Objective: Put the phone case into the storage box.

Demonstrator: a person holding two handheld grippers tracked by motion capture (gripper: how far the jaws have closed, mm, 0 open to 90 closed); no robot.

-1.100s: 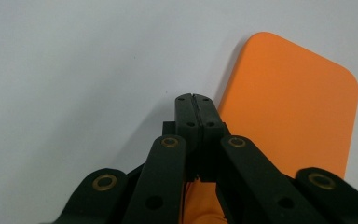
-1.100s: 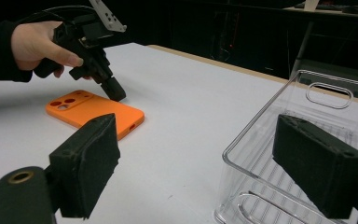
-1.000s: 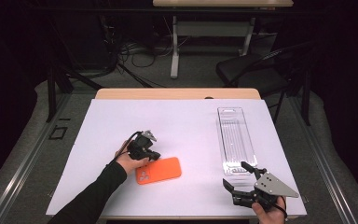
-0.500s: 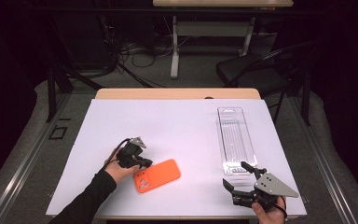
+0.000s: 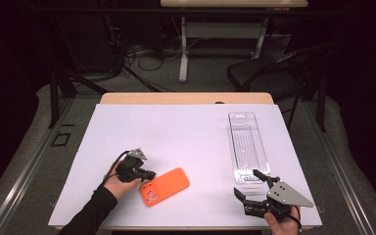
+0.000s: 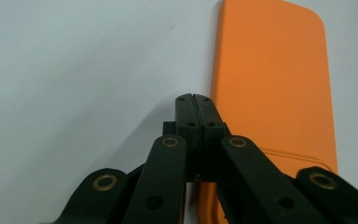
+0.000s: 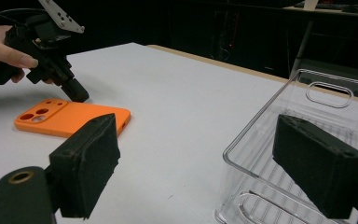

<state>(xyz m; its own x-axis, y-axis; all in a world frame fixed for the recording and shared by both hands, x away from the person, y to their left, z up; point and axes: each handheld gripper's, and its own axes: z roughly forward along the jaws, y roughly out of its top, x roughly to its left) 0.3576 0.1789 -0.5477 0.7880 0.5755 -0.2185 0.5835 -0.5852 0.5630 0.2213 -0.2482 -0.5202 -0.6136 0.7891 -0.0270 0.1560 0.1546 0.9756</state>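
An orange phone case (image 5: 165, 186) lies back up on the white table cover, camera holes toward the near-left. My left gripper (image 5: 149, 175) is shut with nothing between its jaws, and its tip rests right at the case's edge near the camera end. In the left gripper view the closed tips (image 6: 193, 98) sit just beside the long edge of the case (image 6: 275, 84). My right gripper (image 5: 246, 182) hovers open near the front right. Its wide-apart pads (image 7: 91, 163) frame the case (image 7: 70, 119) and the left gripper (image 7: 77, 93) farther off.
A clear plastic tray (image 5: 247, 147) stands lengthwise on the right, its near end just beyond the right gripper; its rim (image 7: 261, 111) is close in the right gripper view. A wooden table edge (image 5: 186, 98) runs along the back, with a chair and cables beyond.
The left gripper has slid toward the near-left, staying shut. The orange case has swung slightly, its right end now farther back. The right gripper has not moved.
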